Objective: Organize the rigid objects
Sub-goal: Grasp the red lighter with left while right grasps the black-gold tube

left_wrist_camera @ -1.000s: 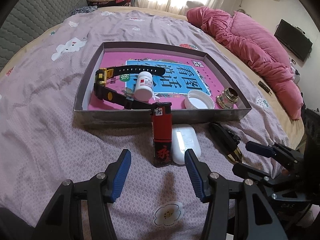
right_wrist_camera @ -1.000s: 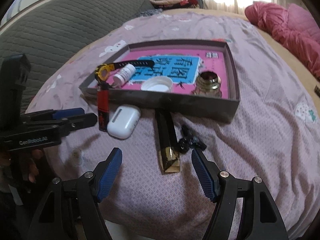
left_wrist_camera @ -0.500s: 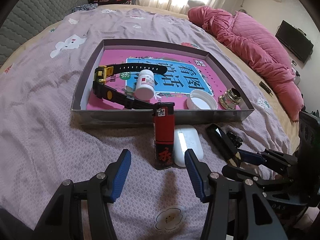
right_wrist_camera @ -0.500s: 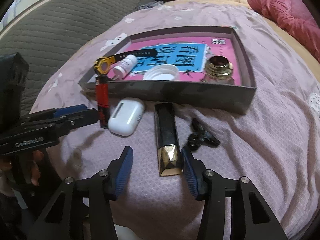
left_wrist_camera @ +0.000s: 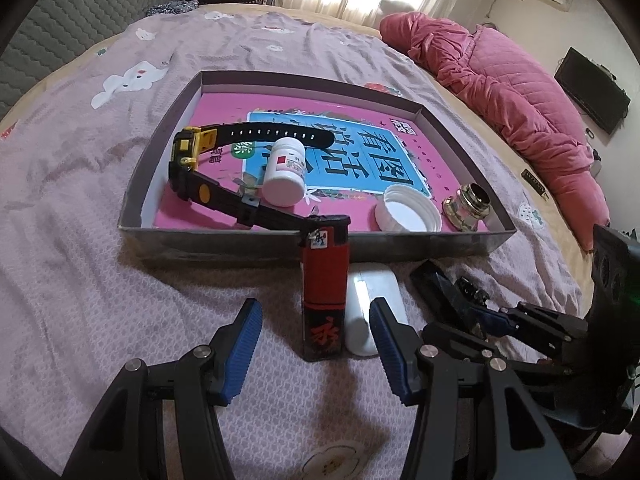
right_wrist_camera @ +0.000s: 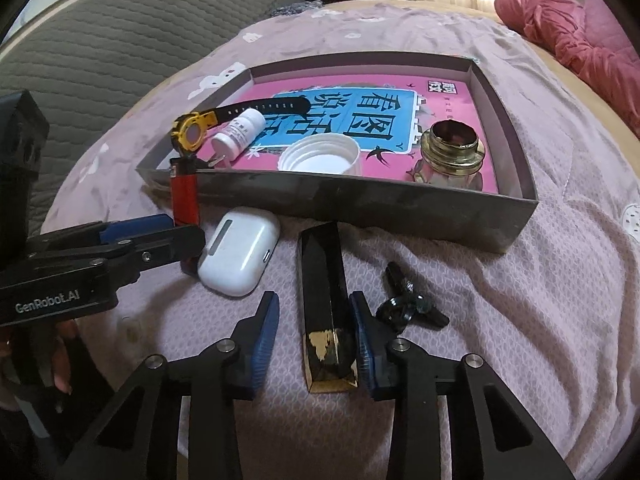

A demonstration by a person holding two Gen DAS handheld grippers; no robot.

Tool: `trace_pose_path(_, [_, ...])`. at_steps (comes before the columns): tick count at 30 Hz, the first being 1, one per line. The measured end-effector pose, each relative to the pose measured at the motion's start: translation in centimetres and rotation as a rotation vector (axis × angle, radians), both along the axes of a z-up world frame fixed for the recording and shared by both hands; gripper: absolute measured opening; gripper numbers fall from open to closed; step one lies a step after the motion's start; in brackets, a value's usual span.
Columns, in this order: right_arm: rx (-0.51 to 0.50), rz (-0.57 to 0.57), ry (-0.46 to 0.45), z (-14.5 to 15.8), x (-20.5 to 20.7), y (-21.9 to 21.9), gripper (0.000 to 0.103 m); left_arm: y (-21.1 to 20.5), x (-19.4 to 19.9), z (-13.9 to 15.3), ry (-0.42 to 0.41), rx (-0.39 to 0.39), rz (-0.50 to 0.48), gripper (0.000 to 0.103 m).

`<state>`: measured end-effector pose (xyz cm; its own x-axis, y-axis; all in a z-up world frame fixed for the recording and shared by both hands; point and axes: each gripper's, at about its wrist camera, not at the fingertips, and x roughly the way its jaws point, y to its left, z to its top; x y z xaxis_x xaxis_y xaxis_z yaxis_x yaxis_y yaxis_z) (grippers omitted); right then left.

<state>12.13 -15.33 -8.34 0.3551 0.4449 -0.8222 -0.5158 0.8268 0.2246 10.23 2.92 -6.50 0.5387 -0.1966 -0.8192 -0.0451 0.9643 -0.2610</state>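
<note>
On my left tool body I can read "GenRobot.AI" in pale letters. The shallow grey cardboard tray has a glossy pink and blue liner printed with large Chinese characters, 看图说话. The lighter carries a small sticker near its black cap and a red character on its black base.

My left tongs are spread wide, their ribbed blue pads on either side of the lighter's base and clear of it. The lighter is a smooth red plastic slab leaning against the tray's near wall, its long axis running from my tongs toward the tray. Just beside it lies a rounded white glossy earbud case, touching or nearly so.

My right tongs are narrowed around a long black faceted bar with a gold end. The right pad touches it; the left pad stands slightly off. The bar lies on the purple textured bedspread, gold end toward me, black end toward the tray. A small knobbly black clip lies close beside it.

Inside the tray: a black and yellow watch, a white pill bottle on its side, a ridged white lid, and a brass-coloured jar.
</note>
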Motion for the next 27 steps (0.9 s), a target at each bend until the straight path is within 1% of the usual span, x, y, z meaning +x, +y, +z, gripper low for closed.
trace_pose_path(10, [0.004,-0.004,0.004,-0.4,0.6,0.3,0.035,0.1,1.2,-0.4,-0.016,-0.036,0.023,0.055])
trace_pose_path(11, [0.003,-0.004,0.003,-0.4,0.6,0.3,0.035,0.2,1.2,-0.4,-0.017,-0.036,0.024,0.054])
trace_pose_path(13, [0.0,-0.004,-0.002,-0.4,0.7,0.4,0.035,0.2,1.4,-0.5,-0.017,-0.036,0.029,0.049])
trace_pose_path(18, [0.0,-0.004,-0.003,-0.5,1.1,0.7,0.035,0.2,1.7,-0.8,-0.016,-0.049,0.028,0.047])
trace_pose_path(23, [-0.027,0.013,-0.016,-0.6,1.2,1.3,0.035,0.0,1.9,-0.8,-0.031,-0.048,0.021,0.039])
trace_pose_path(26, [-0.049,0.03,-0.029,-0.6,1.1,1.6,0.034,-0.1,2.0,-0.8,-0.033,-0.042,0.019,0.038])
trace_pose_path(27, [-0.052,0.031,-0.032,-0.6,1.1,1.6,0.032,-0.1,2.0,-0.8,-0.033,-0.041,0.019,0.035])
